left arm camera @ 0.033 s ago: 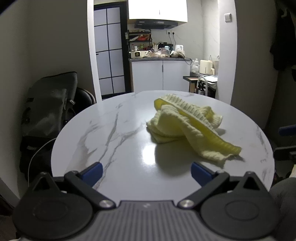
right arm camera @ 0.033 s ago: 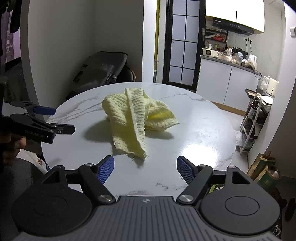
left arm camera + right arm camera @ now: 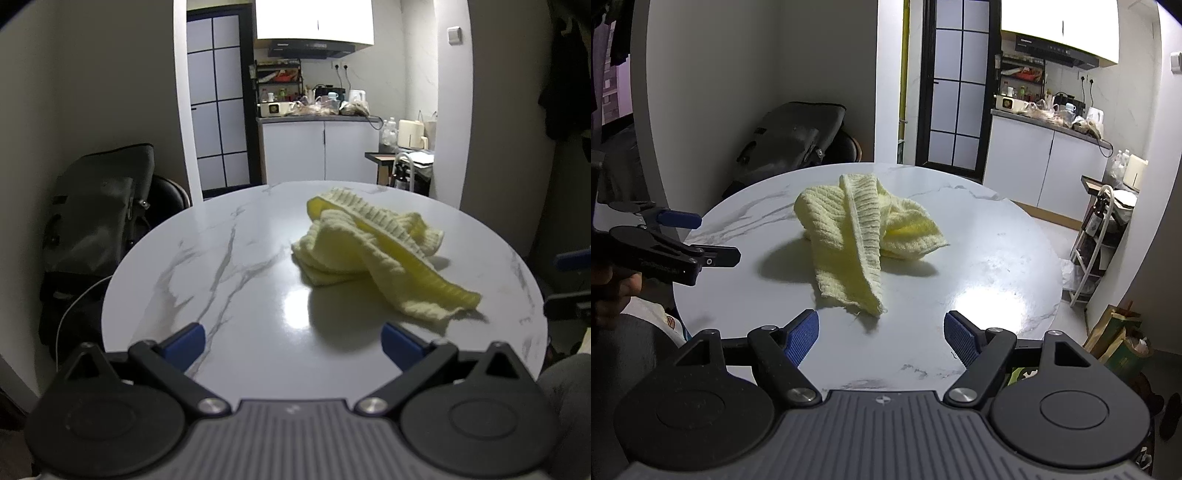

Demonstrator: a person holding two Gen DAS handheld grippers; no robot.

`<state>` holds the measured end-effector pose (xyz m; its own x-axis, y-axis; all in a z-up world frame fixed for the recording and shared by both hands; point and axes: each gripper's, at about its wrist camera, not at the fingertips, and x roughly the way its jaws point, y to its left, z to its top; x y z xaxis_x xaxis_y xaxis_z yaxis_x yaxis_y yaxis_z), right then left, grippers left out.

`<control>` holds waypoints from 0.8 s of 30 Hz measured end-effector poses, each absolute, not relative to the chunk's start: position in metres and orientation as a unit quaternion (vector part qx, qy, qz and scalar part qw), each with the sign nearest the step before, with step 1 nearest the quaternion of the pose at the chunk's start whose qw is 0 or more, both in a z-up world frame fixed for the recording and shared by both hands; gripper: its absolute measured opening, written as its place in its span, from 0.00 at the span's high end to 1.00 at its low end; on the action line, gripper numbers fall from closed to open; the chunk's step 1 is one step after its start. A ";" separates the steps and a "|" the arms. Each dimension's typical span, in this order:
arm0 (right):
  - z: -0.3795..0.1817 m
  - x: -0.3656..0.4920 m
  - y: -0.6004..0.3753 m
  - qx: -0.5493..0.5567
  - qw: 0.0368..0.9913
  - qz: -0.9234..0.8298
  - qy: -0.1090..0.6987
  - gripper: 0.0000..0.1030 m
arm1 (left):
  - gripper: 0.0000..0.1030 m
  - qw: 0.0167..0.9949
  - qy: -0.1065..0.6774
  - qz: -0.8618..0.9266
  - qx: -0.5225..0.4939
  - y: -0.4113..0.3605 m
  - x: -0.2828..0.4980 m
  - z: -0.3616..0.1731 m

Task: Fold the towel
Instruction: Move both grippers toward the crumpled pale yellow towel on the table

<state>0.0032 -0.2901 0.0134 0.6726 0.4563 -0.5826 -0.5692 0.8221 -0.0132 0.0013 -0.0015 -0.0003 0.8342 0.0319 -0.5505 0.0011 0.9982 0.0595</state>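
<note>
My left gripper (image 3: 291, 341) hangs over the near edge of the round marble table (image 3: 229, 266), fingers spread wide with nothing between them. My right gripper (image 3: 881, 334) sits at its own near edge of the table, spread just as wide and empty too. The towel (image 3: 860, 236) (pale yellow, ribbed knit) lies crumpled in a loose heap on the tabletop, ahead of both grippers and touching neither. In the right wrist view one long ribbed flap runs from the far side of the heap toward me and ends in a frayed corner just beyond my right gripper's left pad (image 3: 802, 336); in the left wrist view that same towel (image 3: 373, 254) lies right of centre, its tail reaching toward the right pad (image 3: 400, 341). The left gripper also shows at the left edge of the right wrist view. A dark bag (image 3: 792, 142) leans against the wall beyond the table
</note>
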 end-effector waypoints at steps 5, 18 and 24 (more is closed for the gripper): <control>0.013 0.005 -0.290 -0.098 0.909 0.281 0.292 0.23 | 0.00 0.955 0.295 0.006 0.038 -0.007 0.006 -0.001; 0.008 0.008 -0.292 -0.099 0.909 0.279 0.292 0.23 | 0.00 0.956 0.290 -0.005 0.037 -0.001 0.006 -0.012; 0.010 0.007 -0.287 -0.098 0.910 0.279 0.290 0.23 | 0.00 0.956 0.290 -0.003 0.040 -0.002 0.007 -0.014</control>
